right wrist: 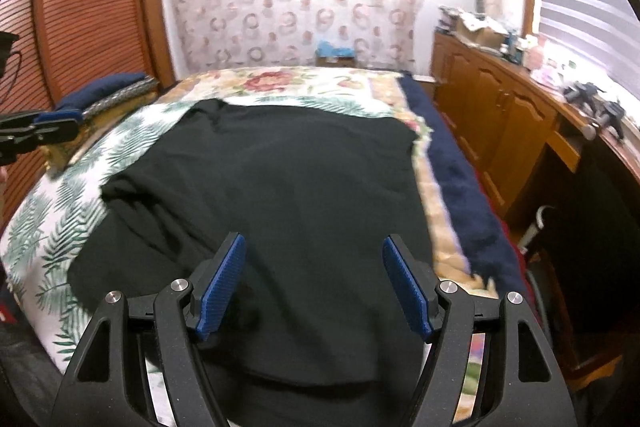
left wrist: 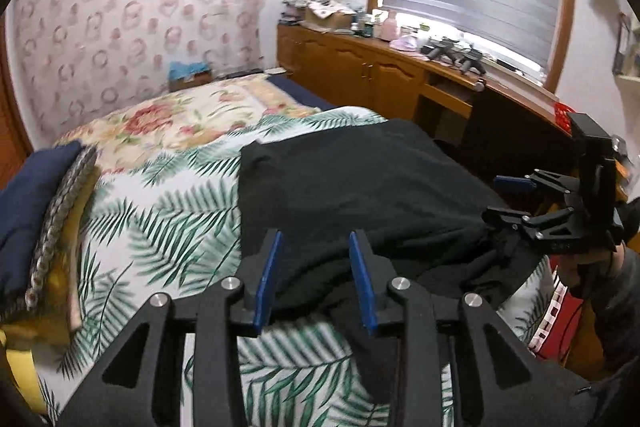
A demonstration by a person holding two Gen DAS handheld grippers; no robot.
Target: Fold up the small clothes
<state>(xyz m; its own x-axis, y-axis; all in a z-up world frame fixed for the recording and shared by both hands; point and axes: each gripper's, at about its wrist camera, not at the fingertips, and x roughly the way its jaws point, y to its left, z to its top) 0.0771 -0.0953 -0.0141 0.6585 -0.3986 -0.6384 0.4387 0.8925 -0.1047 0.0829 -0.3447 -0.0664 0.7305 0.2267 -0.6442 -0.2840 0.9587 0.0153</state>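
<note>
A black garment (left wrist: 360, 187) lies spread on the bed, over a palm-leaf sheet (left wrist: 168, 219); it also shows in the right wrist view (right wrist: 288, 187). My left gripper (left wrist: 316, 251) is open, its blue pads above the garment's near edge, holding nothing. My right gripper (right wrist: 314, 267) is open wide over the garment's near part, empty. The right gripper shows in the left wrist view (left wrist: 504, 199) at the garment's right edge. The left gripper's tip shows at the left edge of the right wrist view (right wrist: 40, 127).
A floral bedspread (right wrist: 304, 83) covers the far bed. Dark blue and grey pillows (left wrist: 36, 203) lie at the left. A wooden cabinet (left wrist: 360, 67) with clutter runs under the window on the right. A slatted wooden door (right wrist: 88, 11) stands at the left.
</note>
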